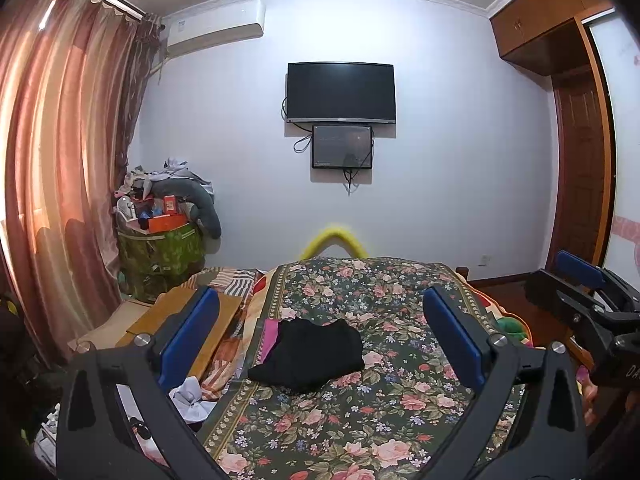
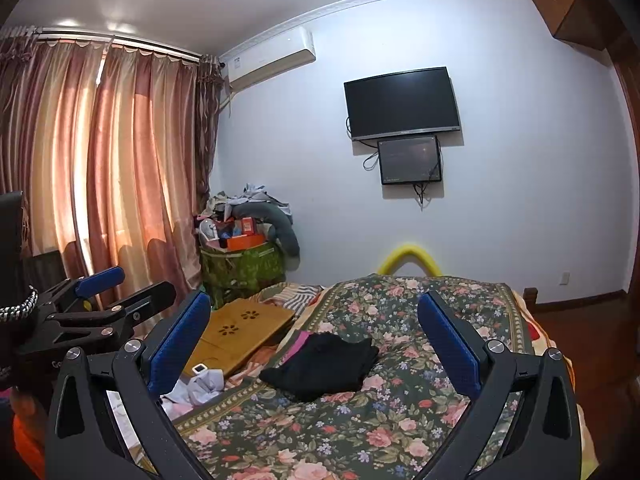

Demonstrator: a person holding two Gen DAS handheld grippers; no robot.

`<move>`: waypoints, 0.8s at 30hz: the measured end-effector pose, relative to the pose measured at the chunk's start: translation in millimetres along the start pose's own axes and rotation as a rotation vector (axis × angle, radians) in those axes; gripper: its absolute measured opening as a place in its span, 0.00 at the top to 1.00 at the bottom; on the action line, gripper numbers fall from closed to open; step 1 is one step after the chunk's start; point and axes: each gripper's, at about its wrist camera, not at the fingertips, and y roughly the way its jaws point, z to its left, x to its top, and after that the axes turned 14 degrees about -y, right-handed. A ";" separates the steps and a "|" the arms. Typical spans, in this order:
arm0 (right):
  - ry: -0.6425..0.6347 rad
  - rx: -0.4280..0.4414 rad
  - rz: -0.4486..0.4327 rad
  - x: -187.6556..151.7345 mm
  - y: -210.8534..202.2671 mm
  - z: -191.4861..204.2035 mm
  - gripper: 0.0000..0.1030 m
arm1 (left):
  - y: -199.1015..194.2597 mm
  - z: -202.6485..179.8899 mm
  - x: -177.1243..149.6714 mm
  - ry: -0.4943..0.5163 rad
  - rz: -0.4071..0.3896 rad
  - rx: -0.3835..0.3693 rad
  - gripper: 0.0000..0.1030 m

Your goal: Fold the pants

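Pants [image 1: 308, 356] lie folded on the bed beyond both raised tools, left [image 1: 320, 336] and right [image 2: 316, 336], jaws apart.

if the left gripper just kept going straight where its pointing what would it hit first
Probably the black pants lying on the floral bedspread; they sit between the open left gripper fingers, though depth is hard to judge.

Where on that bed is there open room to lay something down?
The floral blanket is bare in front of and right of the black pants. Its left edge is crowded: wooden tray, white crumpled cloth.
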 end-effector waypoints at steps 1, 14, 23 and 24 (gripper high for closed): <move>-0.001 0.000 -0.001 0.3 -0.1 0.2 0.00 | 0.0 0.6 0.3 -0.002 0.001 -0.002 0.00; 0.002 0.002 -0.002 0.0 1.0 -0.5 0.00 | 0.0 1.3 -0.3 0.000 0.007 -0.038 0.00; -0.002 0.004 0.008 -4.8 6.4 0.5 0.00 | 1.8 1.7 -2.5 -0.004 0.015 -0.049 0.00; -0.002 0.006 0.010 -5.2 7.5 0.7 0.00 | 2.4 2.5 -2.7 -0.005 0.016 -0.048 0.00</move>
